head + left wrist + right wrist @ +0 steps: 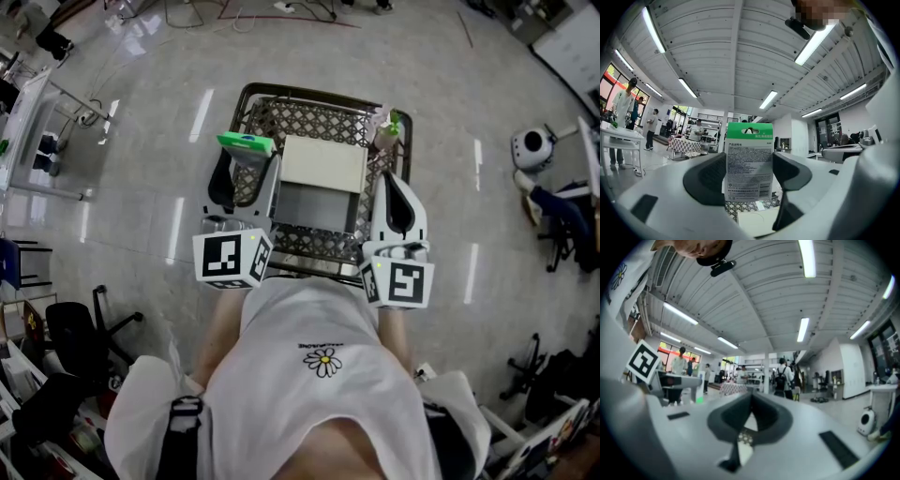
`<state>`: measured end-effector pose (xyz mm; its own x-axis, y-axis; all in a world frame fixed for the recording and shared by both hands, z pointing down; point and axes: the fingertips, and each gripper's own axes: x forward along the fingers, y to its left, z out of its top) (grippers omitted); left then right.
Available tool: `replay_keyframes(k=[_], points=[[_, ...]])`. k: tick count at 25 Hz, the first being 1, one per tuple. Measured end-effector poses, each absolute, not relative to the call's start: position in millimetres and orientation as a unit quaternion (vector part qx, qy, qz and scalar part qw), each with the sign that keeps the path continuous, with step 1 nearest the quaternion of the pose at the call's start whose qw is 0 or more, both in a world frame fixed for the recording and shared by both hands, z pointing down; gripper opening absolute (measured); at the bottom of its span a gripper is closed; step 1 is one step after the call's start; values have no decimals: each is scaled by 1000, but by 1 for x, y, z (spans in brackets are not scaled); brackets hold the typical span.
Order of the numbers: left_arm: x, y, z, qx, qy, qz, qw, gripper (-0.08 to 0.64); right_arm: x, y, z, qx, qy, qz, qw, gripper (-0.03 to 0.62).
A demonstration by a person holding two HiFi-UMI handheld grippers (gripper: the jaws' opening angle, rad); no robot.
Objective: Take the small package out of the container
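The person's left white-and-black gripper (248,164) is held forward, its jaws clamped on a green-topped small package (246,142). The right white gripper (391,183) is level beside it, jaws pressed together, empty.

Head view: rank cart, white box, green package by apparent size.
1. cart
2. white box
3. green package, seen nearly edge-on in the left gripper and held nearer the camera, so its true size is unsure.

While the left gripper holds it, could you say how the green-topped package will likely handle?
The package looks thin and flat, standing straight above the jaws, so it is probably light and stiff. Gripped only by its lower part, it might pivot if bumped.
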<state>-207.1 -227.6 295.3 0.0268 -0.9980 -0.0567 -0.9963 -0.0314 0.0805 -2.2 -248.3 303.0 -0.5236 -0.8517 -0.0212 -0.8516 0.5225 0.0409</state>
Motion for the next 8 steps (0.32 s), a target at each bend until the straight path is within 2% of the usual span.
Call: replay_keyframes(k=[8], points=[[-207, -228, 296, 715, -697, -48, 7, 327, -3, -251, 305, 490, -871, -26, 2, 31]])
